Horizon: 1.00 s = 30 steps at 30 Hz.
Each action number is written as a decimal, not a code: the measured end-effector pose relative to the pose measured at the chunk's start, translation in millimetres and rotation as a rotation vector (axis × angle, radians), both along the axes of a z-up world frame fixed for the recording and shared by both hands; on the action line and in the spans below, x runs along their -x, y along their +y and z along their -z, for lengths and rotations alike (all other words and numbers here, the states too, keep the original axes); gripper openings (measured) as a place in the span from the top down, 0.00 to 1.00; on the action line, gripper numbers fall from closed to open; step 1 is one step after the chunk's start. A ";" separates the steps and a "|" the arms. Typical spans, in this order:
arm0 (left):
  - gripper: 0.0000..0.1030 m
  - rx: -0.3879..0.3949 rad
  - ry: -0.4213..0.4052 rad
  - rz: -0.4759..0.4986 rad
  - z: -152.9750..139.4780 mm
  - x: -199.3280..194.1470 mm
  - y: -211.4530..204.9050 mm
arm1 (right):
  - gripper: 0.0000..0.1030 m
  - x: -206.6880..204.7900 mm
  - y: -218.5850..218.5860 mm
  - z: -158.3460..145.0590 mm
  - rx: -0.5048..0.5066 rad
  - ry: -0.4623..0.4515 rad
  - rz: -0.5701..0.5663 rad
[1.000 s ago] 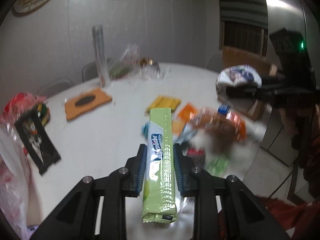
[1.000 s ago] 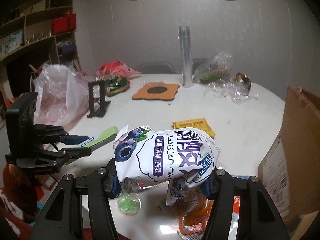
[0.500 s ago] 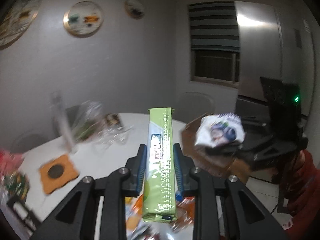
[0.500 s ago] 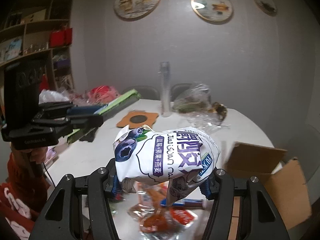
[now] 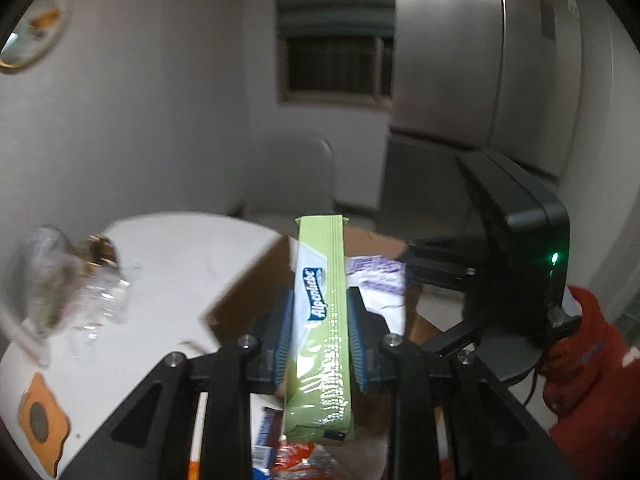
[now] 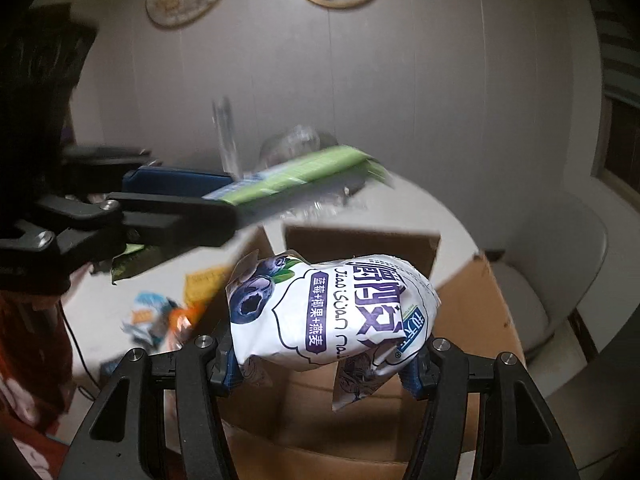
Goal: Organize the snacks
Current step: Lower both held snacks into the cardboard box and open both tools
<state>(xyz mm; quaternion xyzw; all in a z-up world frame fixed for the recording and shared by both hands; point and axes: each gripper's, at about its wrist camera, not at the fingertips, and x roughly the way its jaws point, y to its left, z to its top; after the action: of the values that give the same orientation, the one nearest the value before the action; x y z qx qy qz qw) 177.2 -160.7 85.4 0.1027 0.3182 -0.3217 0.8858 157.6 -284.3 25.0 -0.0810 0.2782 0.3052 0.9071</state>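
My left gripper point(image 5: 318, 316) is shut on a long green snack pack point(image 5: 322, 332), held lengthwise in the air over the near flap of an open cardboard box point(image 5: 256, 292). In the right wrist view that same green pack point(image 6: 304, 176) reaches in from the left above the box point(image 6: 472, 320). My right gripper point(image 6: 324, 356) is shut on a puffy white bag with blueberry print point(image 6: 332, 312), hanging over the box's open top. The white bag point(image 5: 376, 276) also shows in the left wrist view, just right of the green pack.
Loose snack packets point(image 6: 160, 312) lie on the round white table point(image 5: 172, 264) left of the box. Crumpled clear plastic point(image 5: 92, 300) and an orange coaster point(image 5: 40, 424) sit further left. A white chair point(image 6: 560, 280) stands right of the box. A red sleeve point(image 5: 584, 364) holds the right gripper.
Both grippers have swung to the right and risen, from over the scattered snacks to above the cardboard box, each still carrying its pack. The left one has also rolled somewhat.
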 end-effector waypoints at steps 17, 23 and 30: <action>0.71 -0.225 0.140 0.023 60.7 -31.4 -44.8 | 0.43 -40.0 26.8 62.7 0.230 0.188 -0.076; 0.38 -0.293 0.083 0.007 65.9 -19.1 -45.0 | 0.42 -39.1 34.4 70.3 0.282 0.240 -0.109; 0.38 -0.286 0.058 -0.007 62.5 -15.4 -27.4 | 0.27 -32.8 36.2 62.7 0.272 0.216 -0.095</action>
<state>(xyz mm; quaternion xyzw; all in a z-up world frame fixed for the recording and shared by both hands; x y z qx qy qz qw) 192.6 -188.1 22.9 0.2173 0.3867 -0.2731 0.8536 190.3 -248.2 -37.7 -0.1826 0.4086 0.3141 0.8373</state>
